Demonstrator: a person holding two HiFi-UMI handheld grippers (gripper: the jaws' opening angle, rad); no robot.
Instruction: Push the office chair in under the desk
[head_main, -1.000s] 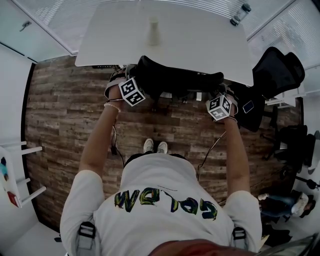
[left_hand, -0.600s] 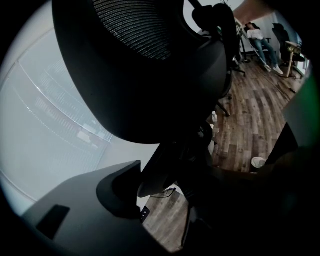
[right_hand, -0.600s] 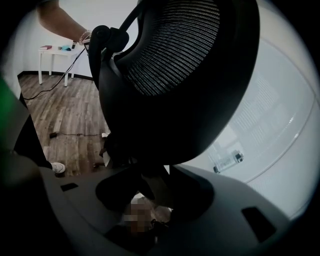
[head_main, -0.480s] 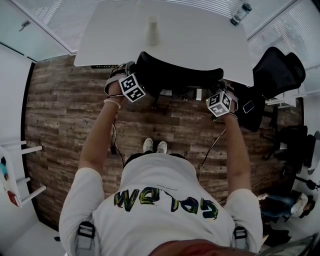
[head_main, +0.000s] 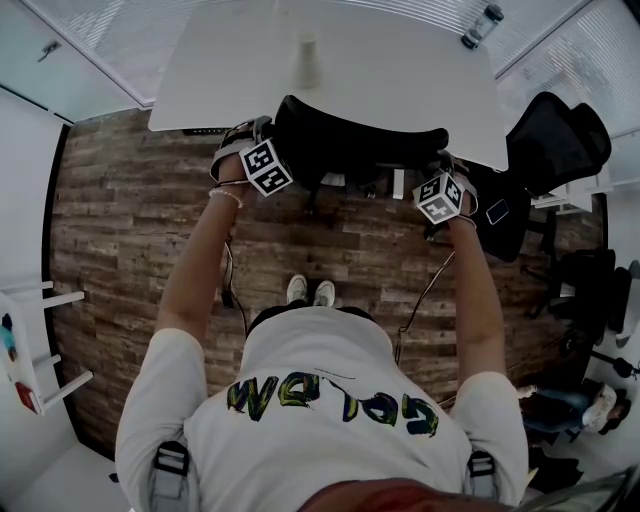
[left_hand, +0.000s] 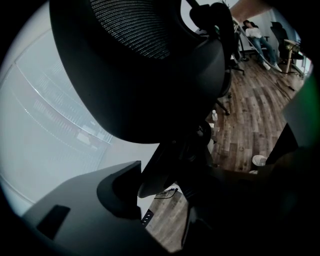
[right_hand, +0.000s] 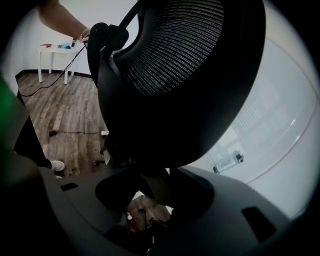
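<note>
The black office chair (head_main: 350, 145) stands at the near edge of the white desk (head_main: 400, 70), its mesh backrest toward me and its seat hidden under the tabletop. My left gripper (head_main: 258, 142) is at the backrest's left end and my right gripper (head_main: 441, 168) at its right end. In the left gripper view the chair's backrest (left_hand: 140, 65) fills the frame and its frame edge runs between the jaws of the left gripper (left_hand: 165, 185). In the right gripper view the chair's mesh back (right_hand: 185, 75) looms above the right gripper (right_hand: 150, 192), with the chair's frame clamped between the jaws.
A paper cup (head_main: 306, 62) and a bottle (head_main: 478, 27) stand on the desk. A second black chair (head_main: 555, 140) sits at the desk's right corner, with more dark gear behind it. A small white table (head_main: 30, 340) is at the left. Cables trail over the wood floor by my feet (head_main: 310, 292).
Both grippers and the chair's backrest have shifted slightly toward the desk; the backrest now lies closer under the tabletop's edge.
</note>
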